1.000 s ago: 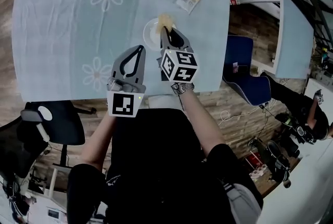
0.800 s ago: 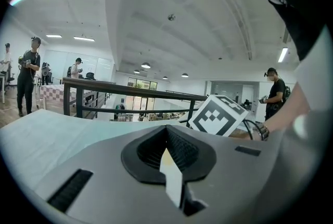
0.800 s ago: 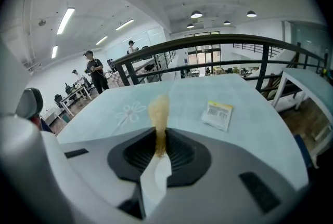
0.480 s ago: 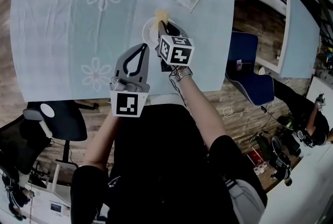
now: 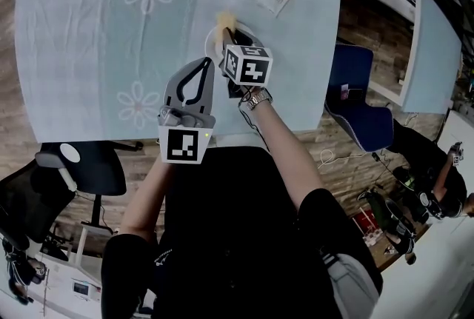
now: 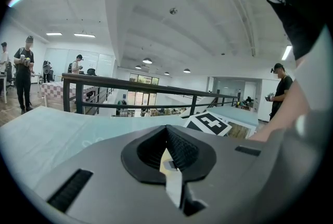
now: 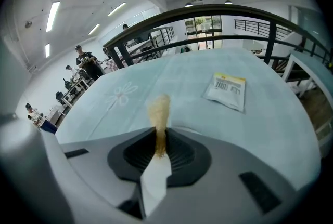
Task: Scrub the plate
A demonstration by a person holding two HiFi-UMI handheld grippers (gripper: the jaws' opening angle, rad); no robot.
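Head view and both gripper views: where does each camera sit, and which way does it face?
Head view: on the person's head, looking steeply down at the table; both forearms, left claw and right claw show.
Left gripper view: on the left claw, shut, facing across the table to a railing; the right forearm shows.
Right gripper view: on the right claw, shut on a sponge, facing a packet.
Shared by head and right gripper views: sponge, packet.

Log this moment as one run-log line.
task: scrub plate | right gripper: shut on sponge, at plate's far rim | left gripper: shut, empty, off plate | packet: lying apart, beyond plate
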